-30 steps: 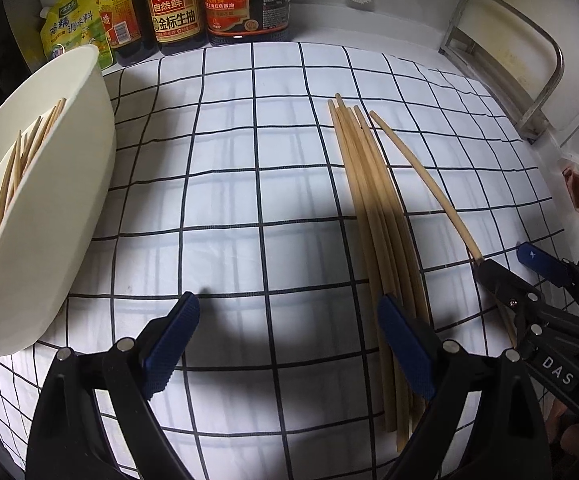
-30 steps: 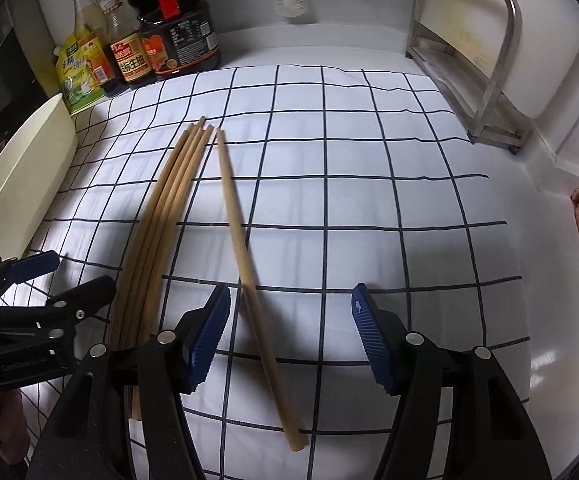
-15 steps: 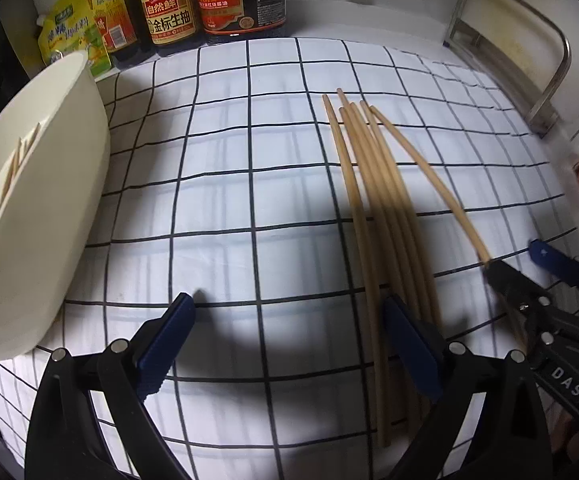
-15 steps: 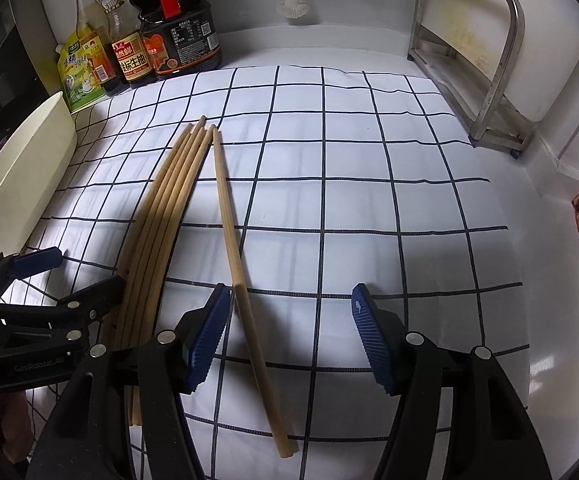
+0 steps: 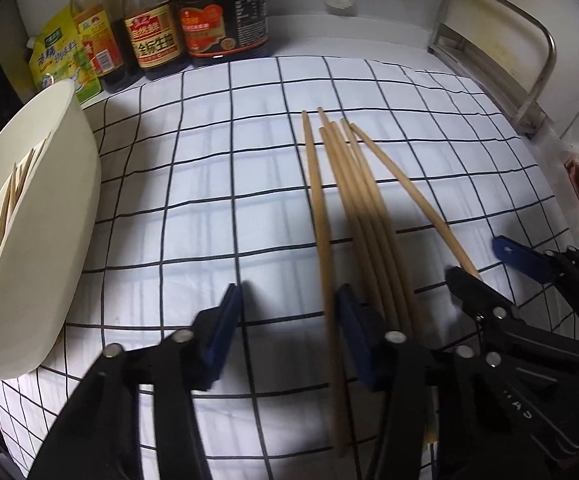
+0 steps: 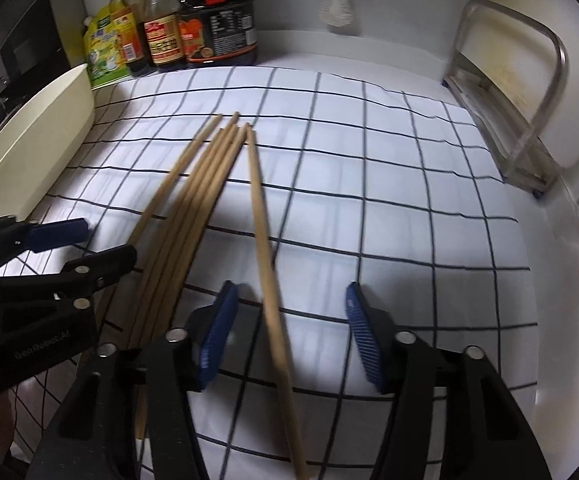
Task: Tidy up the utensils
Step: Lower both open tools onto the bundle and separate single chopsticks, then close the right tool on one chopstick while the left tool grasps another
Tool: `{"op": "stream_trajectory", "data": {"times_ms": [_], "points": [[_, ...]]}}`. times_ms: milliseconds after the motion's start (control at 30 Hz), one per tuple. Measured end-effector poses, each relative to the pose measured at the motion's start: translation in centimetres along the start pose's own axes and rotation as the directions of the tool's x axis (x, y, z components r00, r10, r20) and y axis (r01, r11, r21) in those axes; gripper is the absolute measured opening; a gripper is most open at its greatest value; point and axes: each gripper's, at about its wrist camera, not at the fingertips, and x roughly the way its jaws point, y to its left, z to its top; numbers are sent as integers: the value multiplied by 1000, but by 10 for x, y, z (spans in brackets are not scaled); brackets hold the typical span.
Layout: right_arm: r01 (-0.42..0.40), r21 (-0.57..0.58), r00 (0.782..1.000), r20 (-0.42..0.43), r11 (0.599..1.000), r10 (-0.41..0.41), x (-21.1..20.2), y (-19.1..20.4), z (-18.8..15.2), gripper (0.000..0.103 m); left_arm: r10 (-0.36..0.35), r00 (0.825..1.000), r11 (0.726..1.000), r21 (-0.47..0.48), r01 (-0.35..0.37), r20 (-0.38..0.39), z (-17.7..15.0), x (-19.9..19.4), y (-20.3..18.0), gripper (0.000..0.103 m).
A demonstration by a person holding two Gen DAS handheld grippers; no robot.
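Several wooden chopsticks lie fanned on the checked cloth [image 5: 193, 184]. In the left wrist view my left gripper [image 5: 289, 330] straddles the leftmost chopstick [image 5: 319, 216], which lies close to the right blue pad [image 5: 353, 336]. The jaws are closing but do not pinch it. The middle bundle [image 5: 363, 208] runs under that right finger. In the right wrist view my right gripper [image 6: 289, 334] straddles the rightmost chopstick [image 6: 267, 264]. Its jaws are closing too, with a gap on both sides. A white holder [image 5: 45, 216] with chopsticks inside stands at the left.
Sauce bottles [image 5: 157, 36] and a yellow pouch [image 5: 61, 56] line the back left wall. A metal rack [image 5: 501, 52] stands at the back right. Each gripper shows in the other's view: the right gripper [image 5: 489, 266] and the left gripper [image 6: 85, 246].
Both grippers' jaws have narrowed. The leftmost chopstick has split off from the bundle to the left. The rightmost chopstick now sits nearer the middle of the right jaws.
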Motion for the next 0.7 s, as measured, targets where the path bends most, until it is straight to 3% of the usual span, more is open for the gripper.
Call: {"op": "stream_trajectory", "data": {"times_ms": [67, 133, 167, 400, 700], "points": [[-11, -20, 1000, -1, 1000, 11, -1, 5, 1, 30, -9, 1000, 1000, 16, 9, -3, 1, 0, -4, 23], [1, -34, 1000, -4, 999, -1, -1, 10, 2, 10, -25, 1000, 999, 39, 26, -12, 2, -1, -8, 8], [3, -35, 1000, -6, 999, -3, -1, 10, 3, 7, -27, 1000, 999, 44, 28, -16, 2, -1, -8, 8], [-47, 79, 999, -12, 996, 48, -12, -4, 5, 6, -67, 997, 998, 17, 68, -41, 2, -7, 3, 7], [-79, 122, 996, 39, 989, 75, -53, 10, 25, 6, -104, 994, 995, 4, 104, 28, 15, -54, 29, 7]]}}
